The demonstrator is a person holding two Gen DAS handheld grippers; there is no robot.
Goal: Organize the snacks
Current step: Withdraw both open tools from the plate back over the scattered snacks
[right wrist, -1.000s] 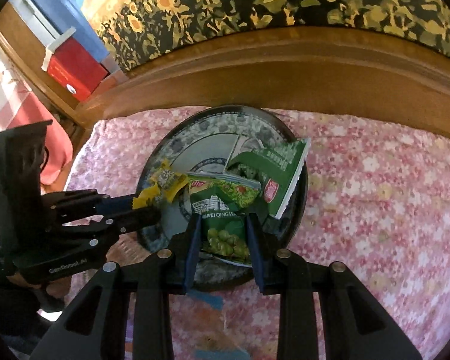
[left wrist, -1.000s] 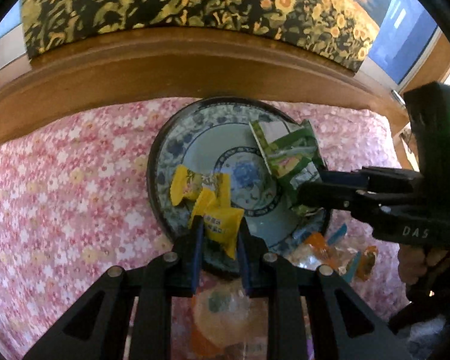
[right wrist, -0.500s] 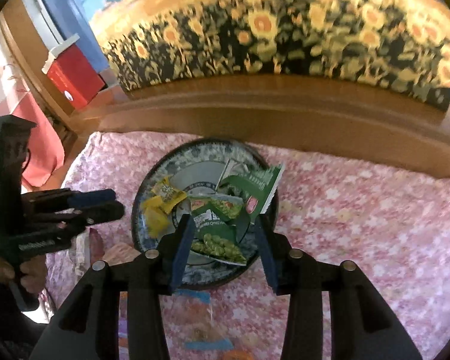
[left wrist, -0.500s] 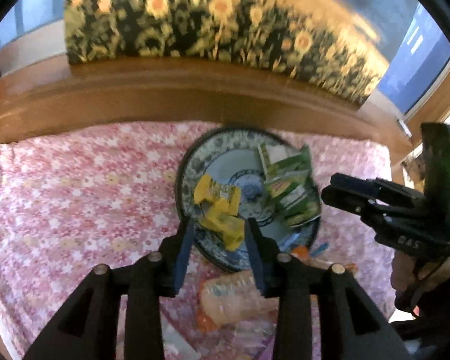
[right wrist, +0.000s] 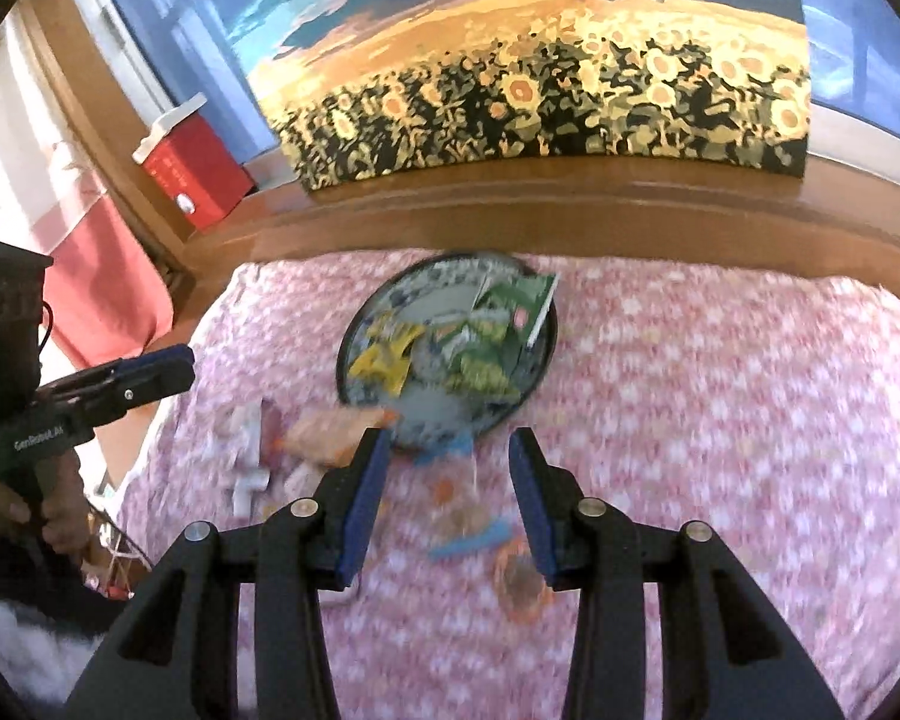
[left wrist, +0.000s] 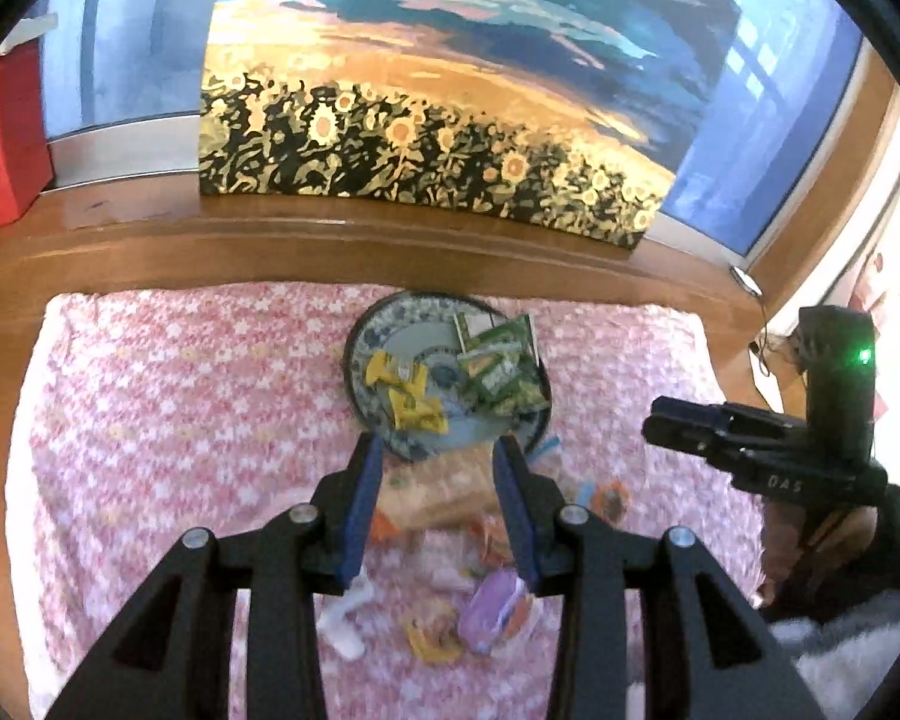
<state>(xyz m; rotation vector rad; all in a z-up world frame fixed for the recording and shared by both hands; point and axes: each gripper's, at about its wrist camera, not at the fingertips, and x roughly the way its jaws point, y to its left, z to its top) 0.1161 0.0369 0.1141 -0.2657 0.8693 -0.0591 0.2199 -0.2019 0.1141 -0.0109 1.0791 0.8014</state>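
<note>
A blue patterned plate [left wrist: 366,333] [right wrist: 384,300] sits on the pink floral cloth. It holds yellow candy packets [left wrist: 405,390] [right wrist: 381,360] on its left and green snack packets [left wrist: 498,369] [right wrist: 486,354] on its right. My left gripper [left wrist: 438,462] is open and empty, pulled back above an orange snack bag [left wrist: 438,492] [right wrist: 324,438] in front of the plate. My right gripper [right wrist: 447,450] is open and empty, pulled back above small orange and blue wrapped snacks [right wrist: 474,528]. Each gripper shows in the other's view, to the side of the plate.
More loose snacks lie near the front: a purple packet [left wrist: 495,603], a white packet [left wrist: 345,621] [right wrist: 246,450], small orange ones [left wrist: 606,495]. A wooden ledge [left wrist: 390,240] with a sunflower painting [left wrist: 426,138] and a red box [right wrist: 195,171] stands behind the cloth.
Both grippers opened, released the yellow candy and the green packet onto the plate, and drew back and up. The plate now looks smaller and farther.
</note>
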